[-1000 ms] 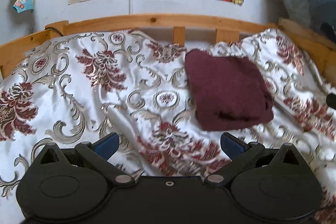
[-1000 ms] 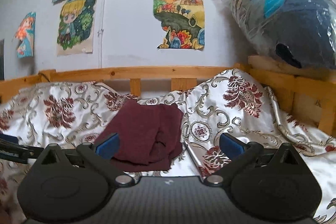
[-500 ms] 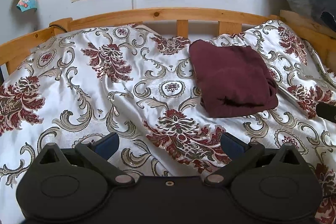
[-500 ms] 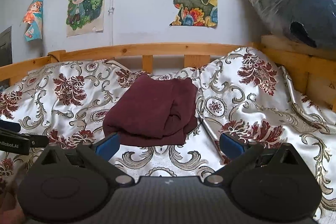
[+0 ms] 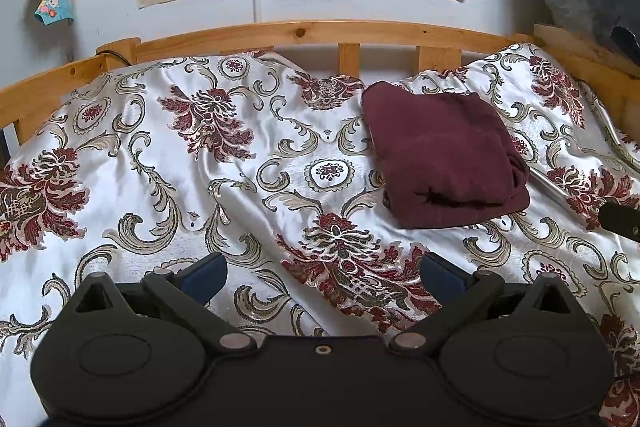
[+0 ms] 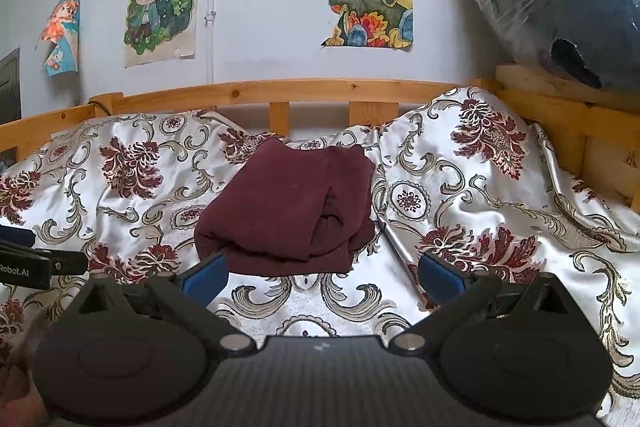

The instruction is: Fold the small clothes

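A folded maroon garment (image 5: 442, 157) lies on the flowered white bedspread (image 5: 200, 187), right of centre in the left wrist view. The right wrist view has the same garment (image 6: 288, 209) straight ahead, its loose folded edges facing right. My left gripper (image 5: 322, 273) hovers open above the spread, short of the garment and to its left, with nothing between its blue pads. My right gripper (image 6: 322, 273) is open too, just in front of the garment's near edge and not touching it. The left gripper's tip (image 6: 24, 259) shows at the left edge of the right wrist view.
A wooden bed rail (image 5: 320, 31) runs along the back and right of the bed. Drawings (image 6: 160, 7) hang on the white wall. A plastic-wrapped dark bundle (image 6: 568, 11) sits on the wooden ledge at the right. The spread rises in a hump (image 6: 480, 147) at the right.
Both grippers have drawn back and lifted away from the garment, so more of the bedspread shows in front. The garment lies still in its folded shape.
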`<state>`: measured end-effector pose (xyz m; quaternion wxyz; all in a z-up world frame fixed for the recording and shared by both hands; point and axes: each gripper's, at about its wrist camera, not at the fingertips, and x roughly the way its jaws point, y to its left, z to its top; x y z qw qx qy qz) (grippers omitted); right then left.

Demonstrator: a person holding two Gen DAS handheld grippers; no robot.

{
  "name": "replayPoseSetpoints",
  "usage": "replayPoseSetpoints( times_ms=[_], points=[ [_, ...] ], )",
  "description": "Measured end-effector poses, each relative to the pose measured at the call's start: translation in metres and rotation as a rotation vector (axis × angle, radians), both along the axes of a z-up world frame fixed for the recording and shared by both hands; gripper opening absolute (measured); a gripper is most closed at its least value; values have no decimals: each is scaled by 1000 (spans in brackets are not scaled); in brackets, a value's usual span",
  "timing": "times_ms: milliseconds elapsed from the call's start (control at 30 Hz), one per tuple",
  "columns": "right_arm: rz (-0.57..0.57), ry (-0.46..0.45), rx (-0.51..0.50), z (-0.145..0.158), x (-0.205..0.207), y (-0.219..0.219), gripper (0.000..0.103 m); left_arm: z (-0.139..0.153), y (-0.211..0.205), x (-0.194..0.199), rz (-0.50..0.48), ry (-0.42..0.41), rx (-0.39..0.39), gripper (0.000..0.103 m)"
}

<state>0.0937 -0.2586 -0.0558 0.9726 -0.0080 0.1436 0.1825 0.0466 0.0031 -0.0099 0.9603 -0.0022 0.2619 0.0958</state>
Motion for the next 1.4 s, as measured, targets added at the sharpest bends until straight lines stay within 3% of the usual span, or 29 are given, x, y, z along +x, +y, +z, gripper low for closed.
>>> replayPoseSetpoints(
  times_ms=[1400],
  points=[
    [1,0,-9,-1,0,2,103,1,-2,-3,15,-2,-3,102]
  ],
)
